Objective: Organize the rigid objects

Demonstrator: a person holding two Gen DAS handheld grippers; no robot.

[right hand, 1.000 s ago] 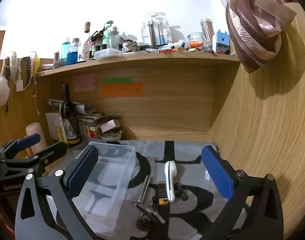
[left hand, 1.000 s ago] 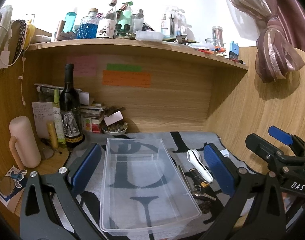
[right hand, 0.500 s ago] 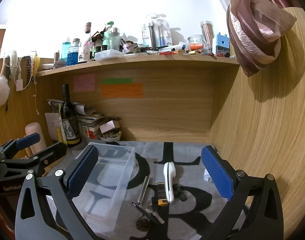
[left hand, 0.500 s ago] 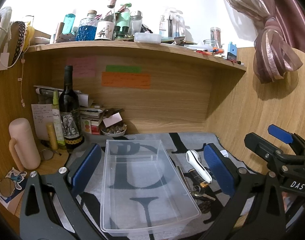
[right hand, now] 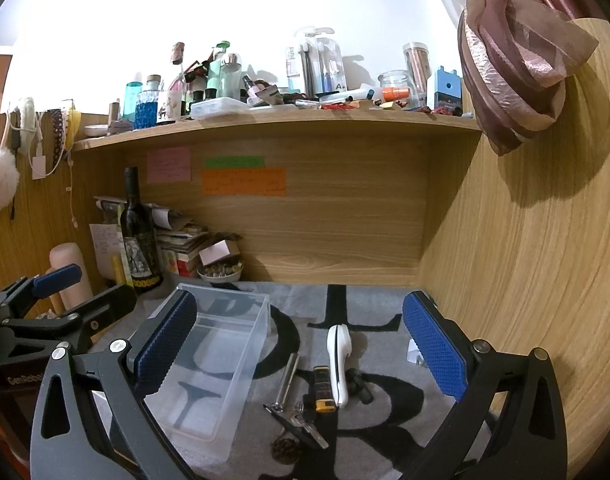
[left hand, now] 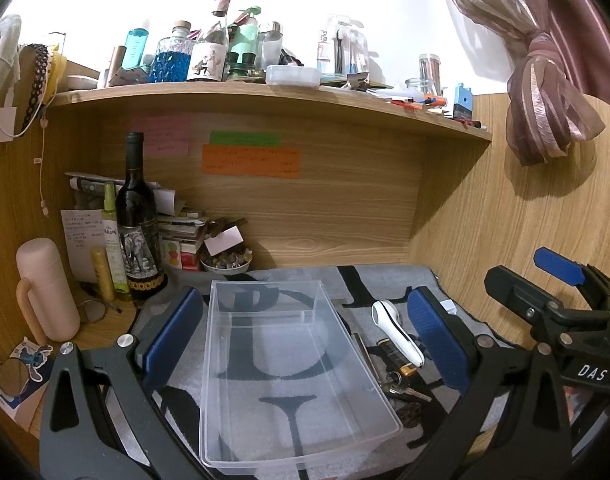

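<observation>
An empty clear plastic bin (left hand: 285, 364) sits on a grey mat with black letters (right hand: 385, 412); it also shows in the right wrist view (right hand: 209, 364). To its right lie a white handled tool (right hand: 338, 364), a black-and-yellow lighter (right hand: 323, 390), a metal rod (right hand: 287, 376), keys (right hand: 301, 424) and a small dark pinecone-like object (right hand: 284, 448). The white tool (left hand: 395, 330) and keys (left hand: 401, 390) show in the left wrist view too. My left gripper (left hand: 305, 336) is open above the bin. My right gripper (right hand: 301, 352) is open above the loose items.
A wine bottle (left hand: 139, 224), pink flask (left hand: 45, 288), stacked books and a small bowl (left hand: 225, 264) crowd the back left. A cluttered shelf (left hand: 265, 96) hangs overhead. A wooden wall (right hand: 525, 280) closes the right side. A small white block (right hand: 415, 354) lies near it.
Both grippers have drifted very slightly; the views are nearly the same. Nothing was picked up or moved.
</observation>
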